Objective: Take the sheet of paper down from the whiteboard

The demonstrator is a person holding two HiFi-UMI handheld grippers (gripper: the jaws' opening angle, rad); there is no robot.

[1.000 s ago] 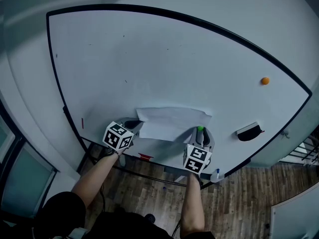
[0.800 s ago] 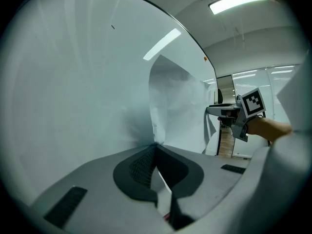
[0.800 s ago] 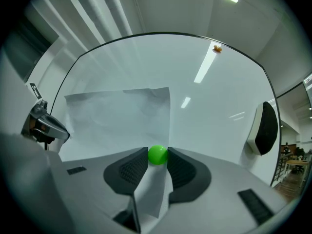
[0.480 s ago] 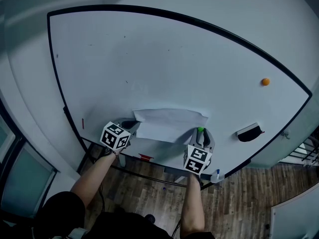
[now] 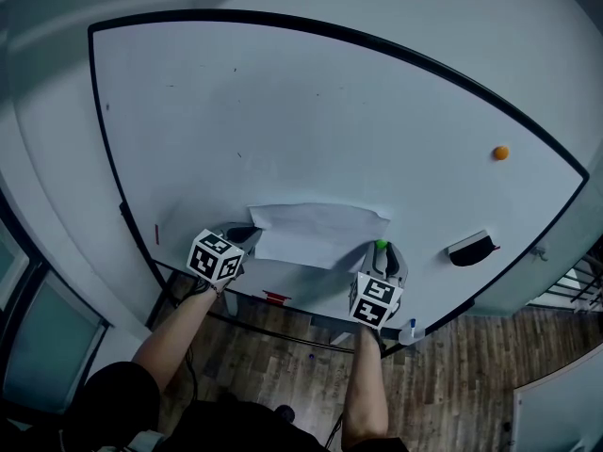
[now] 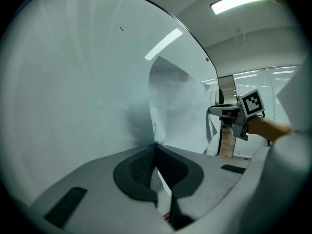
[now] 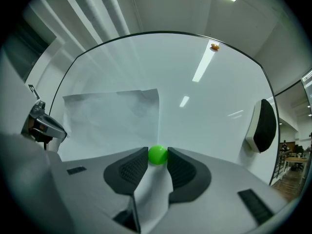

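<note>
A white sheet of paper (image 5: 316, 234) hangs low on the whiteboard (image 5: 283, 111), its top edge curling away from the board. My left gripper (image 5: 247, 236) is shut on the sheet's left edge; in the left gripper view the paper (image 6: 178, 111) runs out from the closed jaw tips (image 6: 156, 145). My right gripper (image 5: 380, 250) is at the sheet's lower right corner, shut on a green ball magnet (image 7: 157, 155) that sits between its pads against the board. The right gripper view shows the sheet (image 7: 112, 118) spreading left towards the left gripper (image 7: 44, 123).
An orange magnet (image 5: 501, 153) sticks to the board at the far right. A black eraser (image 5: 469, 250) clings to the board right of my right gripper. The board's tray holds a blue-capped marker (image 5: 408, 331) and a red item (image 5: 275, 297). Wooden floor lies below.
My left gripper has shifted slightly left with the sheet's edge, and the paper's top left corner has followed. The right gripper and green magnet have stayed put.
</note>
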